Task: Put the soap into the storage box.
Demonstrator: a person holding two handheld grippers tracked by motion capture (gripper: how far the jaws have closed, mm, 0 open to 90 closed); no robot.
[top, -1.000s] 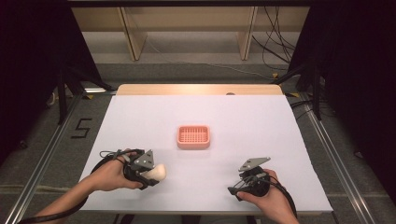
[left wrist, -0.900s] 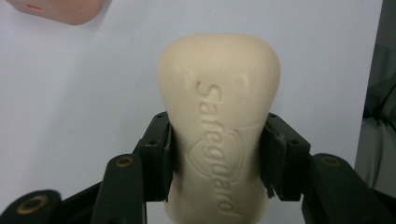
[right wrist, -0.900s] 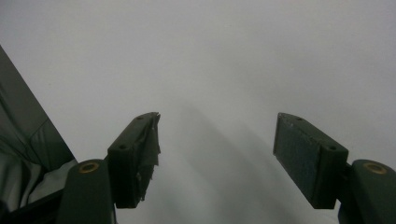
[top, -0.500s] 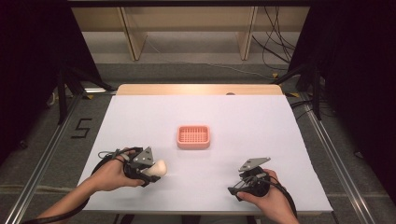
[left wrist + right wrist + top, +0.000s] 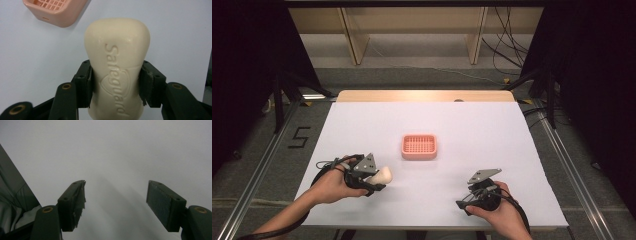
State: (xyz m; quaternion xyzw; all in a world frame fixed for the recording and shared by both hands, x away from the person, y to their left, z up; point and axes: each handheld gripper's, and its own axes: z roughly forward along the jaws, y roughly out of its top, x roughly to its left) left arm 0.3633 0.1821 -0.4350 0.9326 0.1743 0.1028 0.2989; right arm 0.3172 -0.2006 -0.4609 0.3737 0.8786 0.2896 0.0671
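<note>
Soap [image 5: 117, 67]: cream bar, waisted shape w/ rounded ends, brand embossed on top face. It is judged rigid, fairly light and compact; the surface looks smooth and waxy, so slip under side load is considered likely, esp. if squeezed off-centre. Edges and embossing are probably dented by hard pad pressure, so moderate force is advised. The best hold is judged to be across the narrow waist, where the flanks are pinched in and the flared ends act as stops. Left gripper [image 5: 116, 83]: jaws are closed on the soap at just that waist, both pads seen pressed against its long sides, rounded end projecting fwd beyond the tips. In the high view the soap [image 5: 383, 174] is carried in the left gripper [image 5: 373, 181] at the near-left of the table [image 5: 472, 130], short of the dish [image 5: 419, 146], which sits near centre; whether the bar is lifted clear of the surface can't be told. The dish [image 5: 56, 11] is also seen ahead-left in the left gripper view, slatted floor empty. Right gripper [image 5: 115, 202]: jaws are held wide apart, nothing between, nothing touched; it is parked near-right [image 5: 472, 197].
</note>
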